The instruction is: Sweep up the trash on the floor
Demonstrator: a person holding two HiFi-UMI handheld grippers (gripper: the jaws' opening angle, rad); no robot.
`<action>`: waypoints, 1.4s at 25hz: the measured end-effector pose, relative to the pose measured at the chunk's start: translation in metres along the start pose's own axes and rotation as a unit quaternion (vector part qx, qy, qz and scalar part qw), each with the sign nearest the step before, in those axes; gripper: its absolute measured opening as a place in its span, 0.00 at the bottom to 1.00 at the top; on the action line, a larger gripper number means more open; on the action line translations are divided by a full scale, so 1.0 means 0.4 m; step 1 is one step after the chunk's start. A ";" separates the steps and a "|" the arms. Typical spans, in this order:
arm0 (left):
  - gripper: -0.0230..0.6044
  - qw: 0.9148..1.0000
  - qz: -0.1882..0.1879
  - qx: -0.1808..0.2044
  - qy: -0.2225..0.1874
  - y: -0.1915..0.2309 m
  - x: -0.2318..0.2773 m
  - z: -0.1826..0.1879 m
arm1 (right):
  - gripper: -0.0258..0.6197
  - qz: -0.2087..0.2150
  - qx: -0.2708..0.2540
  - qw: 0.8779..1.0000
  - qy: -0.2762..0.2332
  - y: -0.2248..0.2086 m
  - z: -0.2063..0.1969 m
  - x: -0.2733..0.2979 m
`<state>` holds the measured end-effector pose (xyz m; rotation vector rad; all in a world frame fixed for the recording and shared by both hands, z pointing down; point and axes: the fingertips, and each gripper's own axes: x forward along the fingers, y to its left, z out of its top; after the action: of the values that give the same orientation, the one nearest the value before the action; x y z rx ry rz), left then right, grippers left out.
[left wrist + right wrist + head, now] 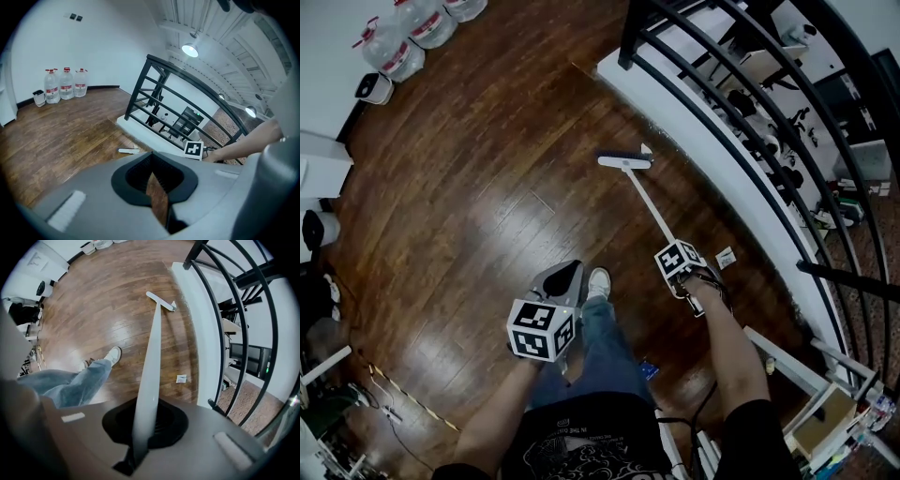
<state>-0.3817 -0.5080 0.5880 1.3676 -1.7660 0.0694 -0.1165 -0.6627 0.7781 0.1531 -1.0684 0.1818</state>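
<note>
A white broom's handle (649, 204) slants from my right gripper (673, 251) down to its flat head (625, 161) on the wood floor beside the white ledge. A small white scrap (646, 150) lies right at the head, also visible in the right gripper view as the scrap (174, 304) next to the head (159, 301). Another paper scrap (726, 256) lies by the ledge near my right hand. The right gripper (147, 413) is shut on the handle. My left gripper (567, 274) hangs over the floor by my leg, shut with nothing in it; in its own view the left gripper (151, 157) points towards the broom head (129, 151).
A black railing (750, 131) on a white ledge (675, 112) runs along the right. Three water bottles (422, 23) stand by the far wall. My shoe (598, 281) is between the grippers. A small blue item (648, 369) lies near my feet. Cables and clutter (356, 394) sit at lower left.
</note>
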 end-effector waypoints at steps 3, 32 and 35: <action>0.04 1.000 -0.005 0.000 -0.004 0.018 -0.069 -0.048 | 0.04 0.013 0.011 1.000 0.004 0.098 -0.054 0.009; 0.04 0.999 -0.039 -0.006 0.028 0.125 -0.632 -0.577 | 0.04 0.131 0.097 0.986 0.036 0.988 -0.554 0.120; 0.04 0.999 -0.040 -0.009 0.032 0.092 -0.648 -0.618 | 0.04 0.144 0.095 0.984 0.037 1.047 -0.620 0.139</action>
<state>-0.2623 -0.1684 0.5866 1.4076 -1.6537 0.0529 0.0288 -0.1979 0.7250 0.1617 -0.9956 0.5467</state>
